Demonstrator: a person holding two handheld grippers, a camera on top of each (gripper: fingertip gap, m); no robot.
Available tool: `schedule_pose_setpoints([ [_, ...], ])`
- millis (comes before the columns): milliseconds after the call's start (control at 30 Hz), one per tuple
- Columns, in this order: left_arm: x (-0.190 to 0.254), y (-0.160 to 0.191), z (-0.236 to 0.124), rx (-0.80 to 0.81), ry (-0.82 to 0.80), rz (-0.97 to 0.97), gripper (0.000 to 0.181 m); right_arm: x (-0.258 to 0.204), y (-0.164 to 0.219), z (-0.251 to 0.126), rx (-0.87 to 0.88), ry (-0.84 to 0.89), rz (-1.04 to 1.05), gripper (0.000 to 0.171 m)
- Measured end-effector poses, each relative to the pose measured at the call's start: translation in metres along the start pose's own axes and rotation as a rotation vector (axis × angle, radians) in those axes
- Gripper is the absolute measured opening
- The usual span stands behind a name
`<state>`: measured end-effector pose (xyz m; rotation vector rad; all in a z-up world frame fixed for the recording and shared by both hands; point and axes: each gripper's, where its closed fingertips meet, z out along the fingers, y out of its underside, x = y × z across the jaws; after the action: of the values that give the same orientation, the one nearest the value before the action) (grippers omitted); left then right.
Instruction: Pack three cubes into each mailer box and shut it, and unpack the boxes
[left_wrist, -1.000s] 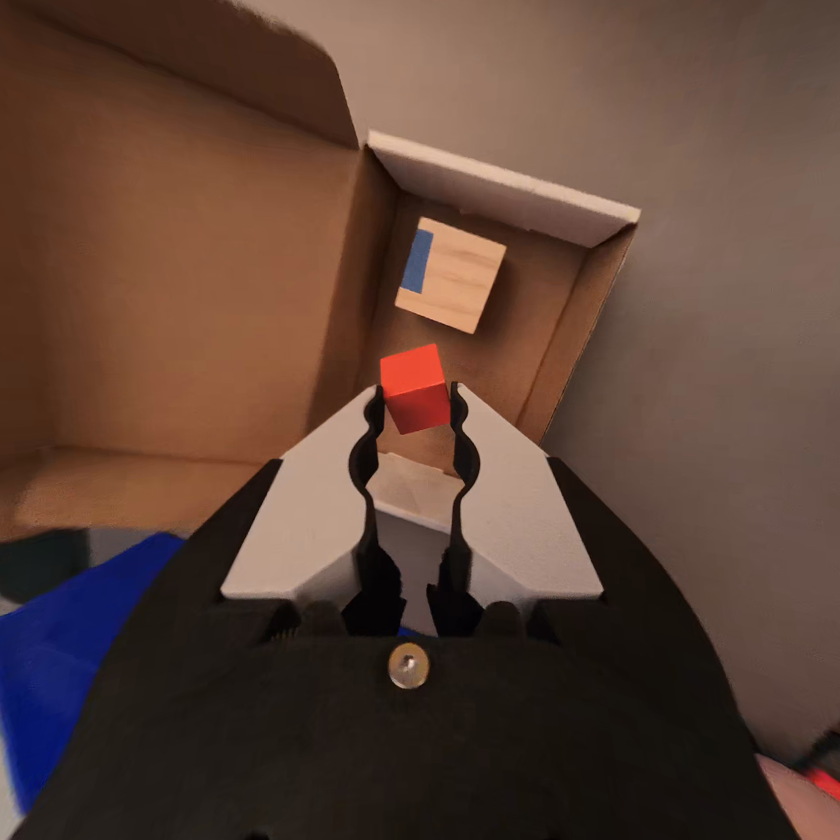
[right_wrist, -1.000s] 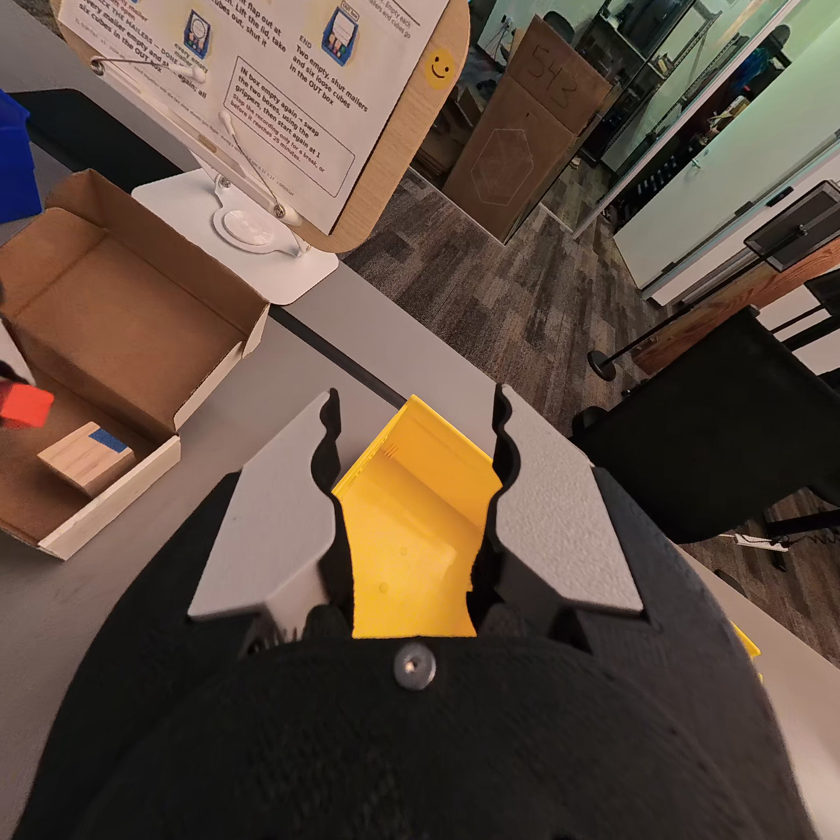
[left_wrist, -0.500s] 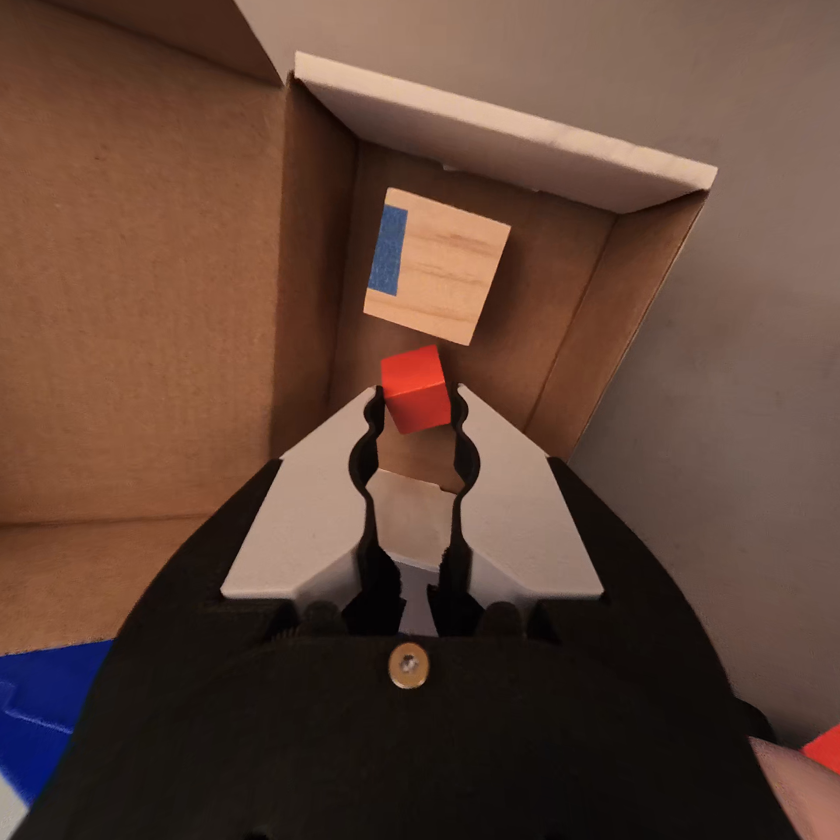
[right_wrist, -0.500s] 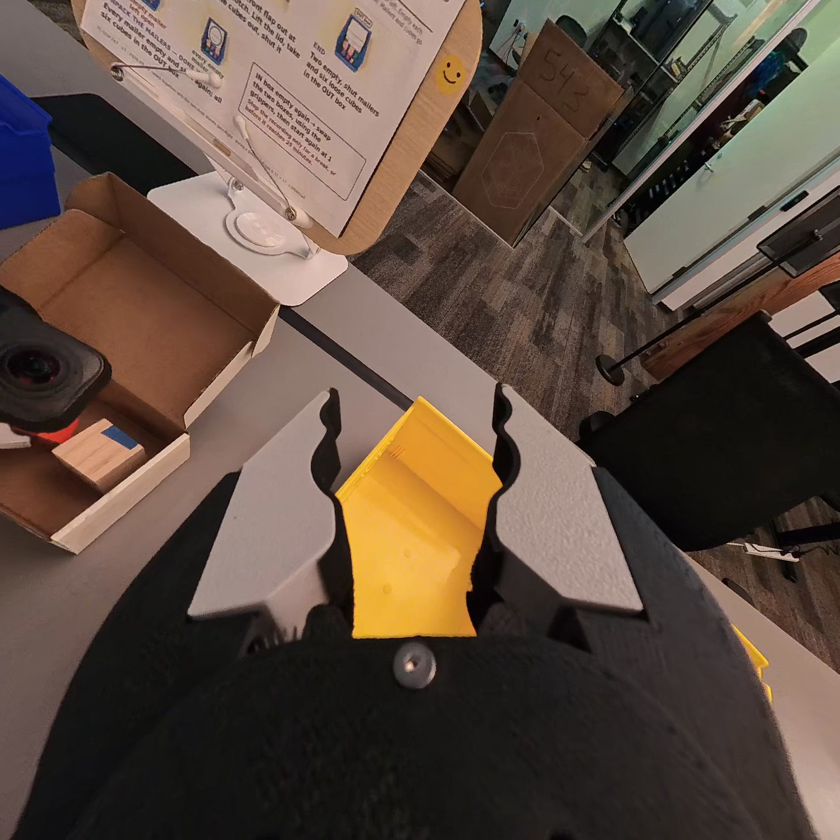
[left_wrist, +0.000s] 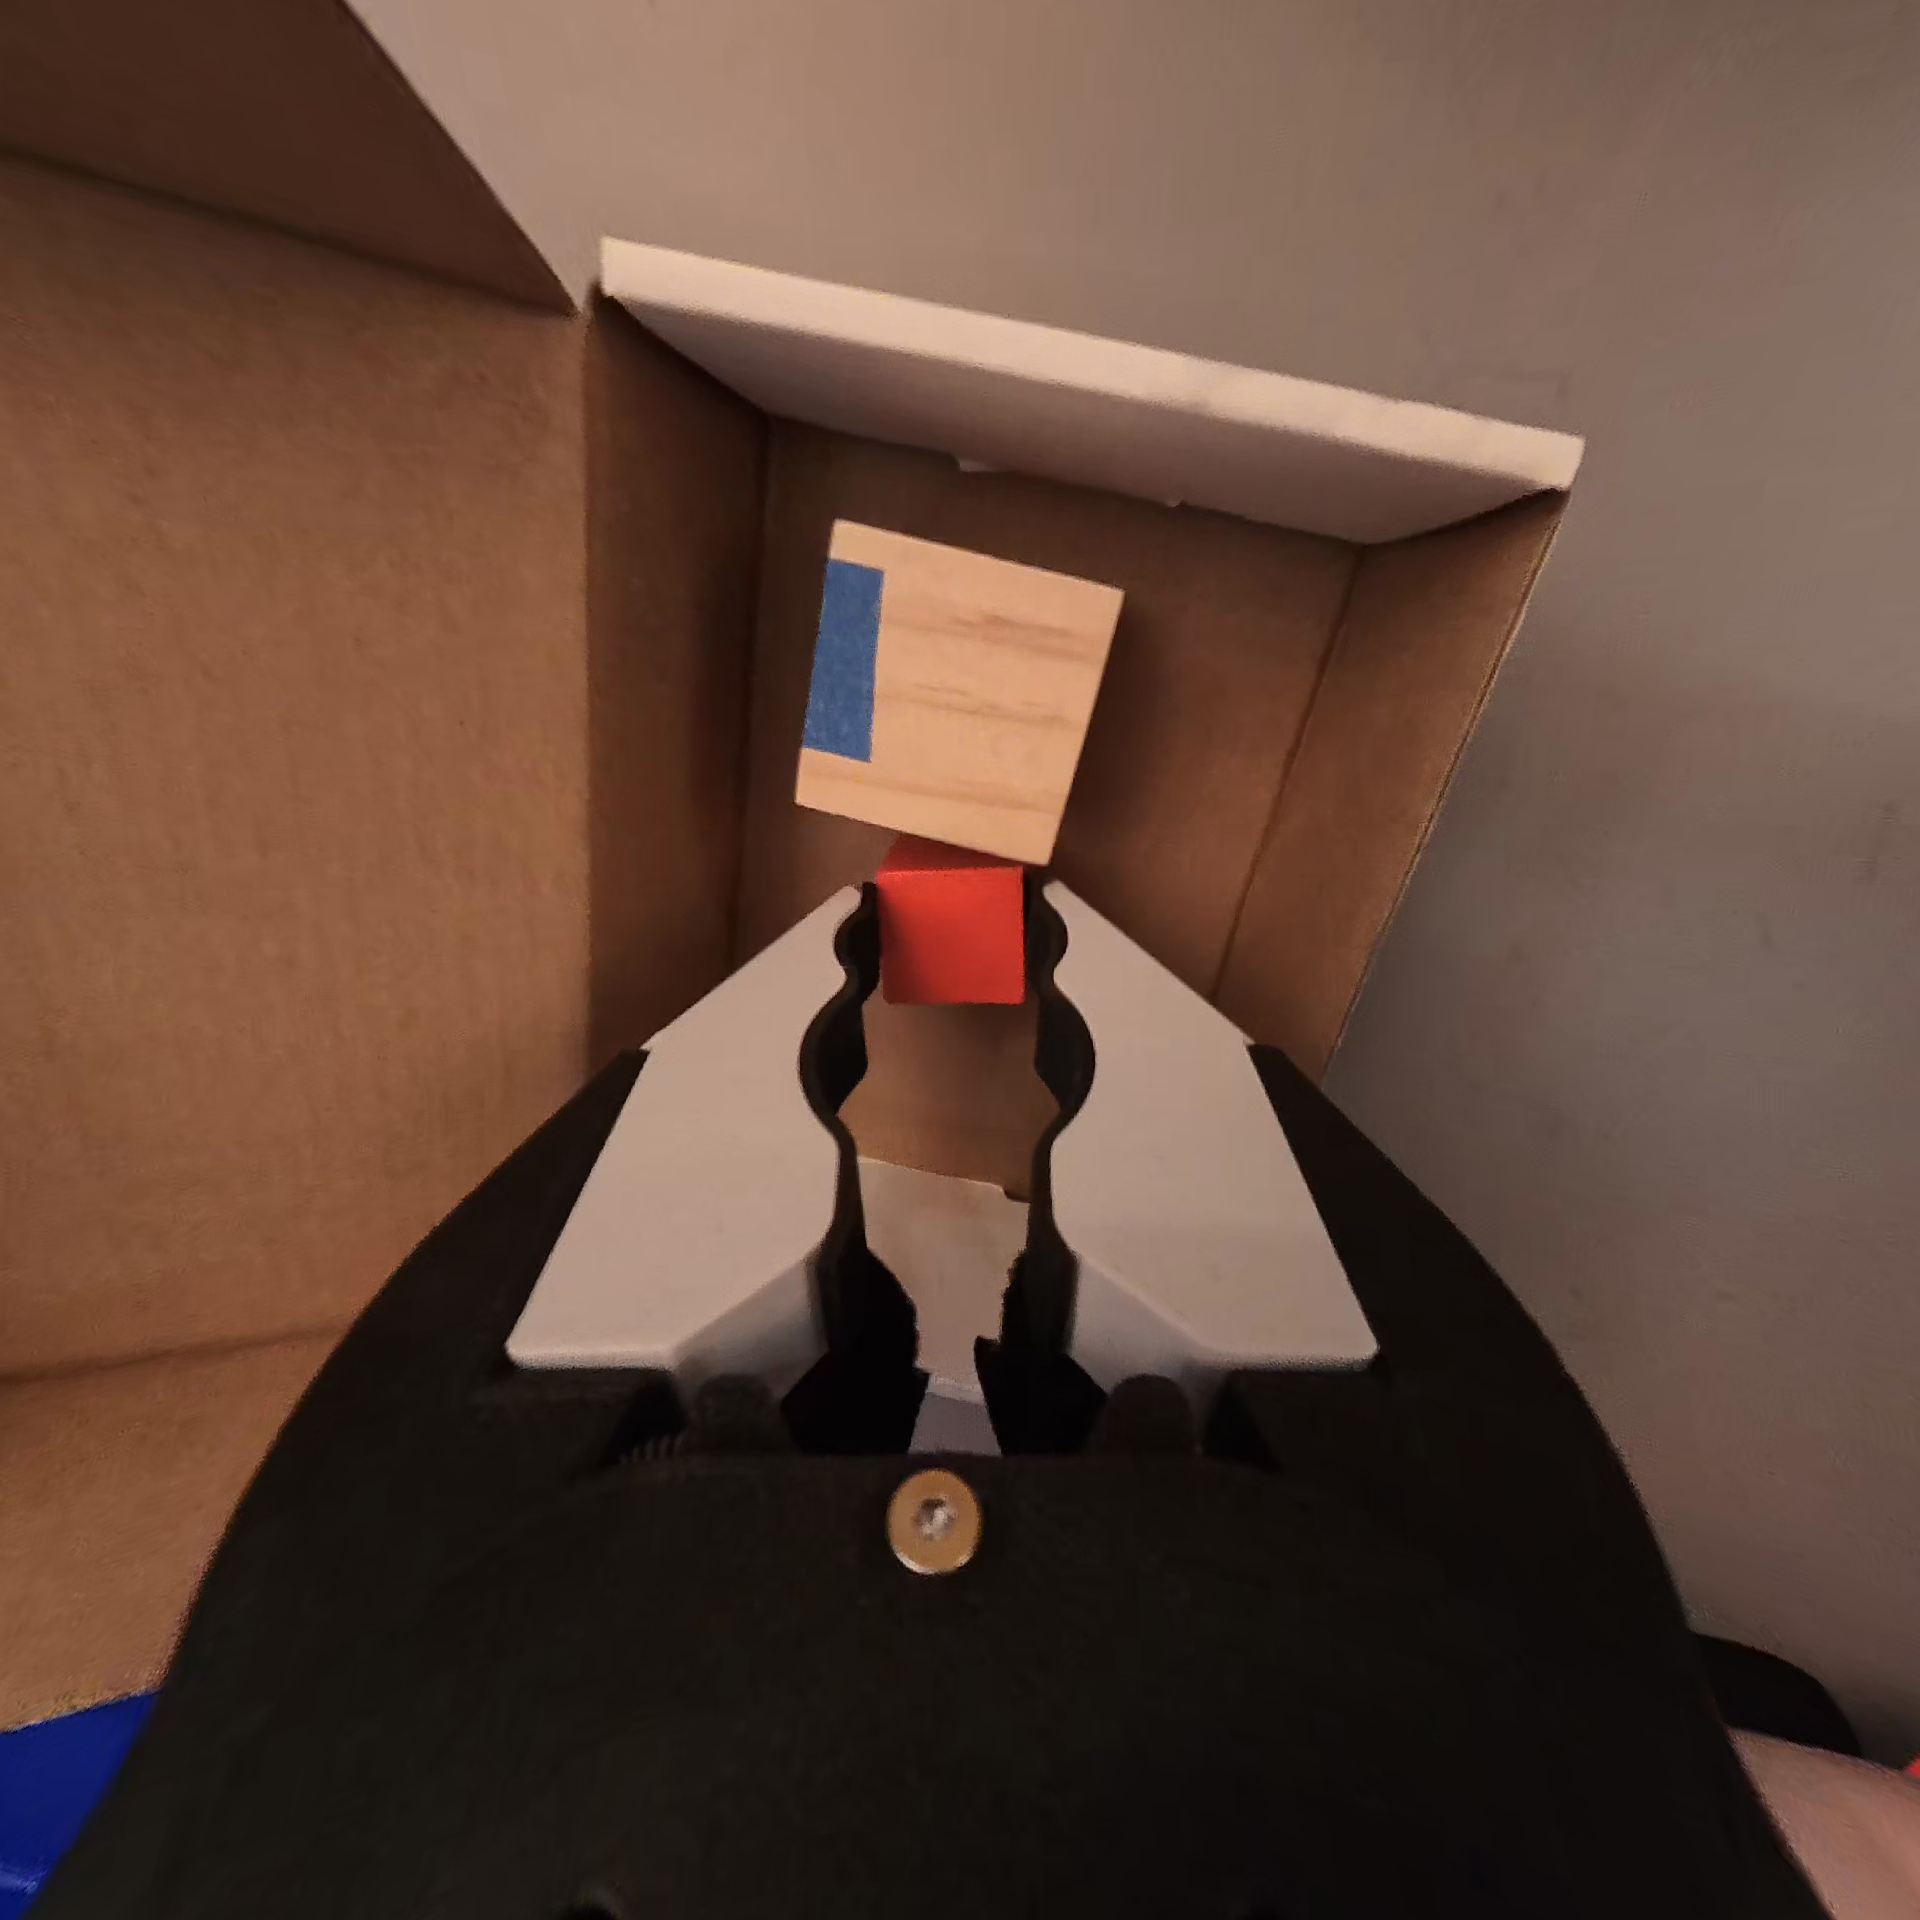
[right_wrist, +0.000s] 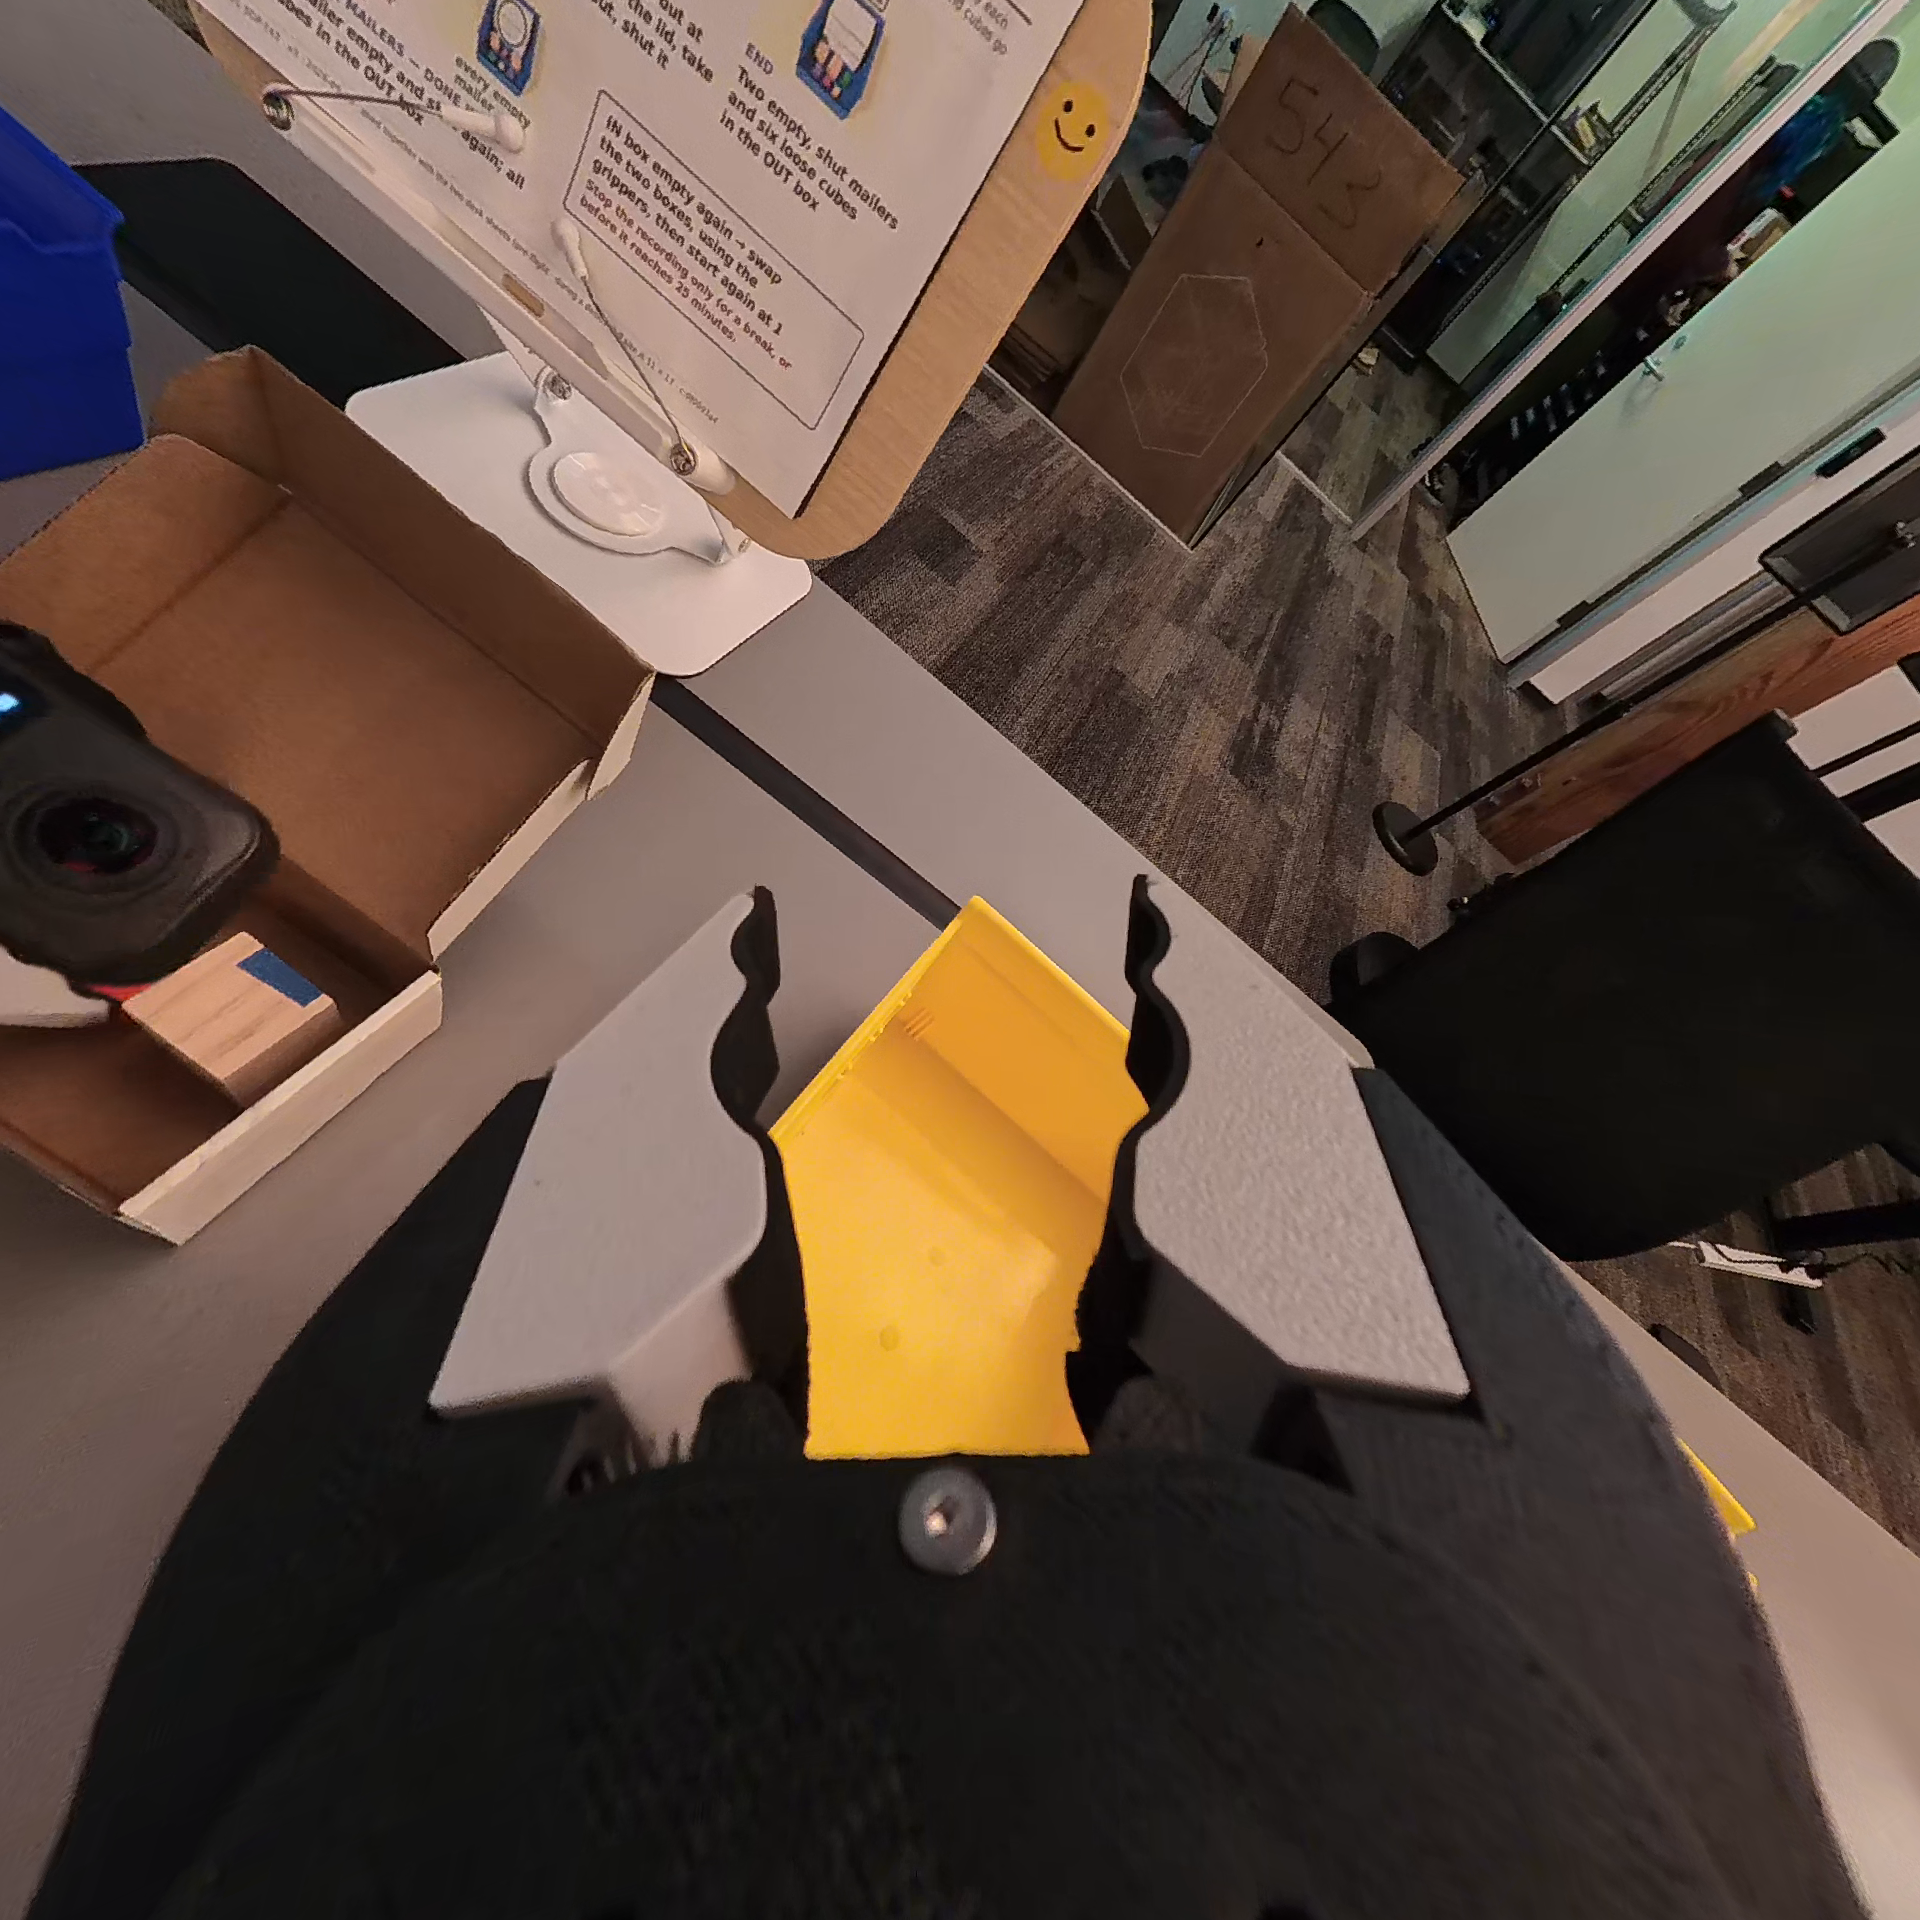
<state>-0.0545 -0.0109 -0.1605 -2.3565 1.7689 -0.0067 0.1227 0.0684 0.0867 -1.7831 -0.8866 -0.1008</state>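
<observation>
My left gripper (left_wrist: 951, 935) is shut on a small red cube (left_wrist: 951, 940) and holds it low inside the open cardboard mailer box (left_wrist: 1299, 831). A larger wooden cube with a blue patch (left_wrist: 961, 691) lies on the box floor just beyond the red cube. My right gripper (right_wrist: 951, 935) is open and empty above a yellow bin (right_wrist: 935, 1226). In the right wrist view the mailer box (right_wrist: 301, 1122) lies at the left with its lid open, the wooden cube (right_wrist: 234, 1013) in it, and the left gripper's camera (right_wrist: 104, 831) over it.
A blue bin (right_wrist: 52, 312) stands at the far left of the grey table (right_wrist: 156, 1403). A white stand with an instruction sheet (right_wrist: 644, 208) stands behind the mailer box. The table's edge runs right of the yellow bin, with floor and a black chair (right_wrist: 1662, 987) beyond. The left gripper's tips are roughly 30 cm from the right gripper's.
My left gripper has gone down into the mailer box with the red cube, which now sits close against the wooden cube. The right gripper has shifted only slightly over the yellow bin.
</observation>
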Motion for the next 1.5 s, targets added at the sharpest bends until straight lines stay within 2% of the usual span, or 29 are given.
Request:
schedule_pose_setpoints([
  [133, -0.001, -0.003, 0.0, 0.025, 0.007, -0.006, 0.027, 0.0, 0.001, 0.0, -0.003, -0.001, 0.0, 0.068],
  [200, -0.004, -0.001, -0.004, 0.024, -0.006, -0.013, 0.044, 0.001, 0.001, 0.0, -0.003, -0.001, 0.002, 0.068],
  [233, -0.004, 0.001, -0.008, 0.032, 0.002, -0.034, 0.042, 0.001, 0.001, 0.0, -0.003, -0.001, 0.002, 0.068],
  [300, -0.003, 0.001, -0.027, 0.091, 0.055, -0.094, 0.041, 0.001, 0.001, -0.001, -0.002, -0.002, 0.002, 0.068],
  [400, -0.021, 0.014, -0.076, 0.226, 0.046, -0.202, 0.048, 0.002, 0.002, -0.001, -0.002, -0.003, 0.001, 0.068],
  [500, -0.034, 0.07, -0.126, 0.251, -0.022, -0.349, 0.061, 0.001, 0.003, 0.0, -0.008, -0.005, -0.005, 0.068],
  [600, -0.048, 0.171, -0.147, 0.094, -0.199, -0.581, 0.069, 0.0, 0.004, 0.002, -0.017, -0.008, -0.008, 0.068],
  [733, -0.03, 0.26, -0.138, -0.025, -0.072, -1.003, 0.07, -0.005, 0.006, 0.007, -0.04, -0.013, -0.024, 0.067],
  [833, -0.042, 0.297, -0.124, -0.052, -0.04, -1.238, 0.065, -0.01, 0.008, 0.01, -0.06, -0.016, -0.046, 0.067],
  [933, -0.046, 0.303, -0.104, -0.046, 0.069, -1.322, 0.056, -0.013, 0.01, 0.012, -0.075, -0.015, -0.06, 0.067],
  [1200, -0.037, 0.324, -0.068, -0.211, 0.174, -1.397, 0.059, -0.013, 0.012, 0.015, -0.089, -0.009, -0.07, 0.068],
  [1500, -0.042, 0.317, -0.054, -0.183, 0.248, -1.45, 0.034, -0.016, 0.014, 0.017, -0.105, -0.016, -0.087, 0.068],
])
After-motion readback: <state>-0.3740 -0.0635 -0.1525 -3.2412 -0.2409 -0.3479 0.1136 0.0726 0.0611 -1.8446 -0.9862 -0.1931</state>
